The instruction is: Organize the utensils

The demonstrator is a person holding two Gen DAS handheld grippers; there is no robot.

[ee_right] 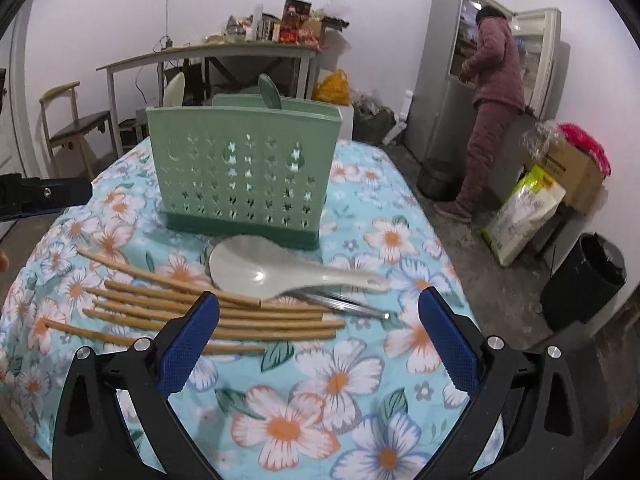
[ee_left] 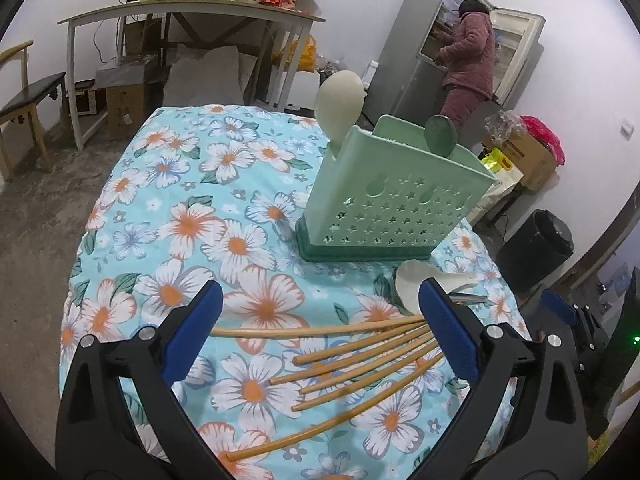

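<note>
My left tongs [ee_left: 320, 312] wide open, empty; right tongs [ee_right: 319, 320] same. Light-green perforated plastic utensil holder [ee_right: 244, 176] mid-desk; bamboo chopsticks [ee_right: 208, 312], white ceramic spoon [ee_right: 272, 270] lie before it on floral-cloth desk [ee_right: 340, 380].

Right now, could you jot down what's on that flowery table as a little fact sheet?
surface: table with floral cloth
holder: green perforated utensil holder, upright
already in holder: white spoon and green spoon, bowls up
lying loose: bamboo chopsticks fanned out; white ladle-style spoon resting over a metal utensil
left claw: open, empty, above the chopsticks
right claw: open, empty, near the loose spoon
</note>
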